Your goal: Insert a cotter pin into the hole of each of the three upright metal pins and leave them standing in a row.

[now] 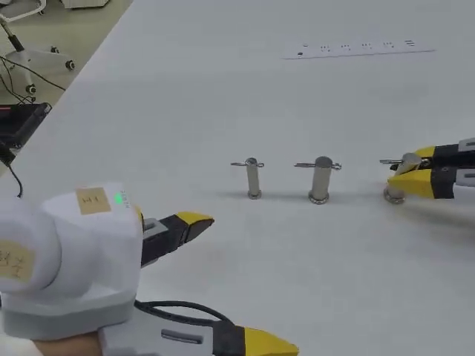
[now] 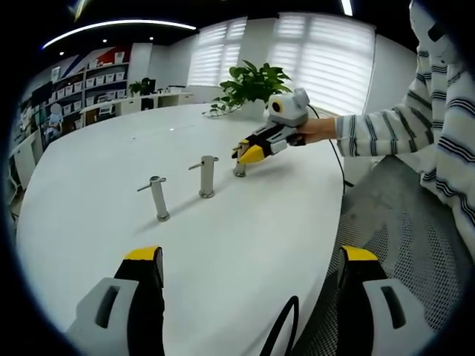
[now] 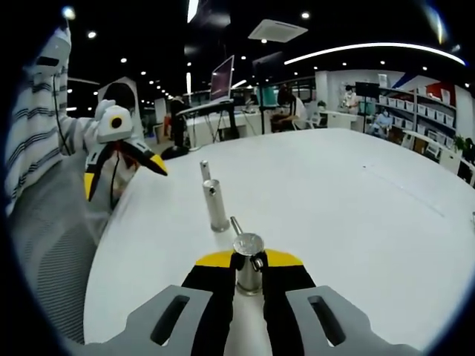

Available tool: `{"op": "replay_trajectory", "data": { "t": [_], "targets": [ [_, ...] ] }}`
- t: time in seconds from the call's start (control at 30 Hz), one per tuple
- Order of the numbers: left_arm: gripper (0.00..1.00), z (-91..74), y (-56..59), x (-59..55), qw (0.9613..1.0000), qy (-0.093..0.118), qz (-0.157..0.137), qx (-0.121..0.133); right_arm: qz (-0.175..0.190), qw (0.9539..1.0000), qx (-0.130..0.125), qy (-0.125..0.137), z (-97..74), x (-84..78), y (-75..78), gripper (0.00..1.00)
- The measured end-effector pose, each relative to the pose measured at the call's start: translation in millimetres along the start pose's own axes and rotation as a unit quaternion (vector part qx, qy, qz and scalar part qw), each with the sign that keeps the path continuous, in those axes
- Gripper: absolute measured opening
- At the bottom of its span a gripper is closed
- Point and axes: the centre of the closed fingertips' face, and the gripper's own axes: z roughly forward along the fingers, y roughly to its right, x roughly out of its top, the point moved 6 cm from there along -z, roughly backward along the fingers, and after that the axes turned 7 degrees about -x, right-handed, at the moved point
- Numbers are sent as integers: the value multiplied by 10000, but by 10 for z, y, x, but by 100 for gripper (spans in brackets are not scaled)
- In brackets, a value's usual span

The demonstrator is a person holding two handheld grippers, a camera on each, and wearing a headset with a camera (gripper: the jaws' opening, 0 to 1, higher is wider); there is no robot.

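Clamping the end pin [image 1: 393, 194] of the row, the right gripper [image 1: 396, 176] is reaching in across the white table [image 1: 223, 96]. The middle pin [image 1: 320, 180] and far pin [image 1: 253, 180] are standing free beside it, each carrying a cotter pin [image 1: 317, 165]. The left gripper [image 1: 245, 282] is hovering well apart, jaws spread, holding nothing. A power strip [image 1: 358, 48] is lying beyond the row. The left gripper view is showing a potted plant [image 2: 251, 83] behind the row. The right gripper view is showing yellow tips pressing the end pin's shaft.

A: How do the grippers look?
B: The left gripper [image 1: 237, 282] and right gripper [image 1: 407, 172] are white-bodied, with black jaws tipped yellow. The left bears tan labels [image 1: 93, 200], a green light [image 1: 118, 198] and a black cable [image 1: 182, 306].
A: Clothing?
B: A sleeve [image 2: 386, 130] striped grey and white
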Motion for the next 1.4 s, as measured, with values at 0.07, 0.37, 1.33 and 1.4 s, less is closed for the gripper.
{"op": "replay_trajectory", "data": {
  "t": [0.07, 0.37, 1.33, 1.4],
  "targets": [
    [97, 2, 8, 15, 10000, -3, 18, -14, 4, 10000, 33, 32, 2, -1, -1, 14],
    [98, -7, 35, 115, 9999, 67, 126, -38, 183, 9997, 4, 146, 3, -9, 2, 17],
    [99, -171, 22, 98, 9981, 519, -134, 307, 1174, 9875, -986, 355, -805, 93, -341, 81],
    [99, -180, 18, 87, 9980, 516, -153, 318, 1182, 9863, -1111, 306, -857, 110, -429, 83]
  ]
}}
